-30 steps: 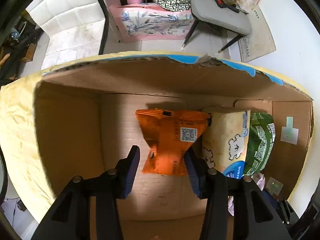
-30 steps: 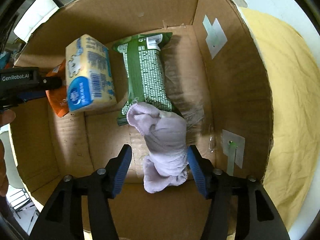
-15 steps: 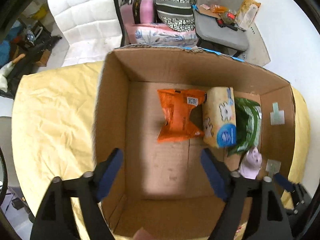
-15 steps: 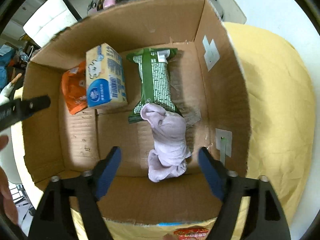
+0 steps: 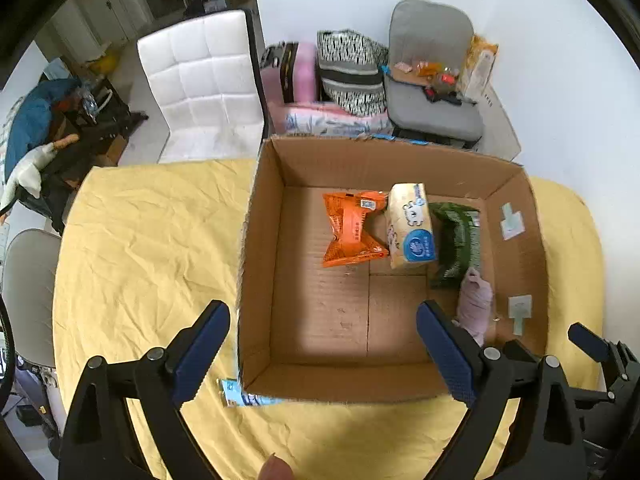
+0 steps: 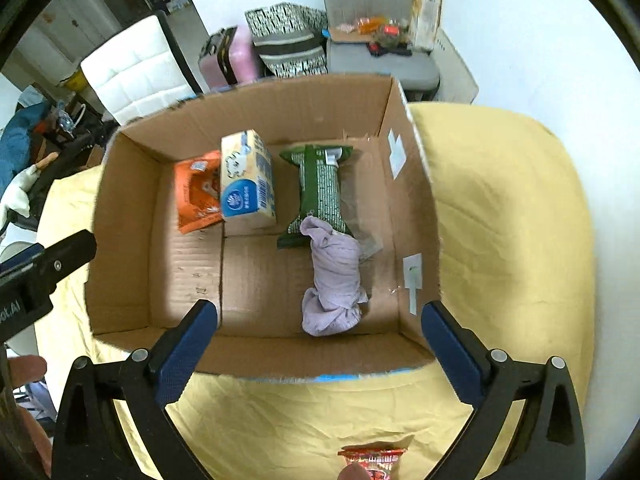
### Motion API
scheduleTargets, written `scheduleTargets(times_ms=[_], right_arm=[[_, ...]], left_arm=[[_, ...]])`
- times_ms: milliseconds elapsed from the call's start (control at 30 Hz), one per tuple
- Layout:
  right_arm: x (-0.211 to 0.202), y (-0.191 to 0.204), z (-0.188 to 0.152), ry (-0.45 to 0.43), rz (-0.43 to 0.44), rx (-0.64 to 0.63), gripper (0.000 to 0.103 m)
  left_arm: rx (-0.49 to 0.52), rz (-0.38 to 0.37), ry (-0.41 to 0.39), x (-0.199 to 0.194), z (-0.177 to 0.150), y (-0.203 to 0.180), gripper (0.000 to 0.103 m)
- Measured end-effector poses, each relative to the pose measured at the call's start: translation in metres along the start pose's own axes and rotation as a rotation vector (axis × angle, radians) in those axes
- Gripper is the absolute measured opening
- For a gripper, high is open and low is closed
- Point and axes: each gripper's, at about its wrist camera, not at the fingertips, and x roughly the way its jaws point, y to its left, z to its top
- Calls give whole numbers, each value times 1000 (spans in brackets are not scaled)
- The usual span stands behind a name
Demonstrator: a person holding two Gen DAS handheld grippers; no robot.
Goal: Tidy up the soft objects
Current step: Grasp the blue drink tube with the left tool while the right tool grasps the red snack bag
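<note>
1. A wrinkled yellow tablecloth [image 5: 152, 240] covered the table and filled the left and lower parts of the left wrist view; in the right wrist view it ran down the right side and along the bottom.
2. An open brown cardboard box [image 5: 256, 264] stood on the cloth at the centre of both views, its floor mostly bare on the near side.
3. The left gripper [image 5: 320, 354] was at the bottom of its frame with its blue-padded jaws spread wide, nothing between them. One finger lay over the cloth left of the box, the other over the box's lower right corner.
4. The right gripper [image 6: 320, 350] was at the bottom of its frame, jaws likewise wide apart and empty, hovering above the near wall of the box.
5. A rolled lilac cloth bundle [image 6: 334, 280] lay on the box floor towards the right wall, its far end touching the green packet.
6. A green printed snack packet [image 6: 320, 192] lay lengthways, just right of the tissue pack.
7. A pale yellow tissue pack with a blue round label [image 6: 248, 184] sat at the far side of the box, between the orange and green packets.
8. An orange crinkled snack bag [image 5: 352, 228] lay left of the tissue pack, touching it.
9. A light blue flat packet [image 5: 244, 398] lay on the cloth, partly under the box's near left corner.
10. A red snack packet [image 6: 372, 458] lay on the cloth at the bottom edge of the right wrist view.
</note>
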Motion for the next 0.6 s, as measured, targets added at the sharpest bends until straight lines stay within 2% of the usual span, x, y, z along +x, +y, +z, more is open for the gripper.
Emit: scheduleTargets(times_ms=[200, 367, 467, 600], right_arm=[[-39, 6, -14, -73, 20, -18, 103], [-59, 2, -34, -97, 43, -24, 103], [-65, -6, -48, -91, 48, -25, 103], [-59, -35, -80, -42, 37, 3, 103]], left_arm=[[-16, 8, -56, -38, -20, -4, 97], [-57, 12, -76, -57, -44, -6, 97], [-86, 19, -65, -60, -64, -5, 97], [-137, 35, -6, -49, -105, 0, 97]])
